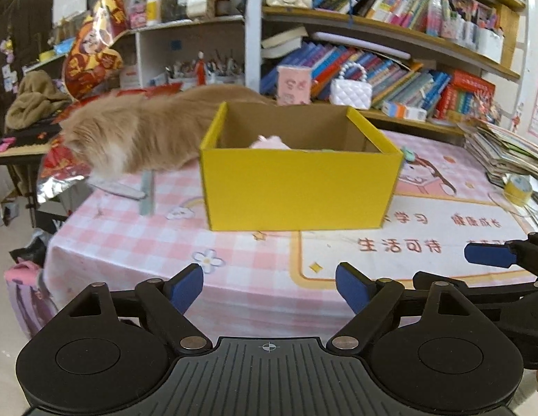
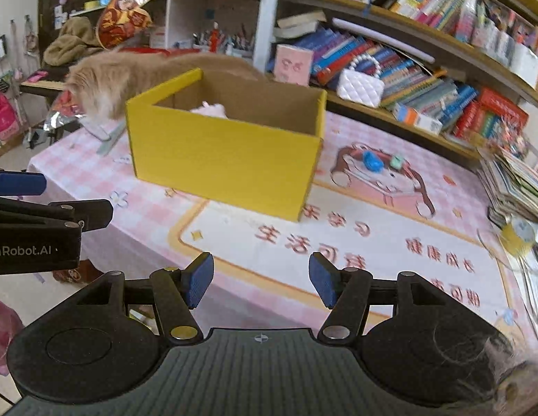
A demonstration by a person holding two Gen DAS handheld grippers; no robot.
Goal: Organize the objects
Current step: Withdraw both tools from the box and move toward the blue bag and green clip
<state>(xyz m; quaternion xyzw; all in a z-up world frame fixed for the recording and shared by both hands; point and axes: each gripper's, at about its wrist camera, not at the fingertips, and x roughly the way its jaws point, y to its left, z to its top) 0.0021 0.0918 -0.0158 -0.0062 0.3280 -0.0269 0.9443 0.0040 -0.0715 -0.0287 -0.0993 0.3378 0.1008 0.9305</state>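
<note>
A yellow cardboard box [image 1: 296, 187] [image 2: 224, 163] stands open-topped on the pink checked tablecloth [image 1: 137, 242] [image 2: 390, 242]. Something pale pink [image 1: 269, 143] [image 2: 210, 109] lies inside it, mostly hidden by the wall. Right of the box lie a small blue toy [image 2: 373, 163] and a small green piece [image 2: 395, 161]. My left gripper [image 1: 269, 287] hovers at the table's near edge in front of the box, open and with nothing between its pads. My right gripper [image 2: 262, 280] is beside it to the right, also open and holding nothing.
A fluffy ginger cat [image 1: 140, 135] [image 2: 106, 83] stands on the table behind the box's left side. A grey-green ruler [image 1: 146, 190] lies near it. A yellow tape roll [image 2: 517, 235] and a stack of booklets [image 2: 511, 183] sit at the right edge. Full bookshelves [image 1: 390, 69] rise behind.
</note>
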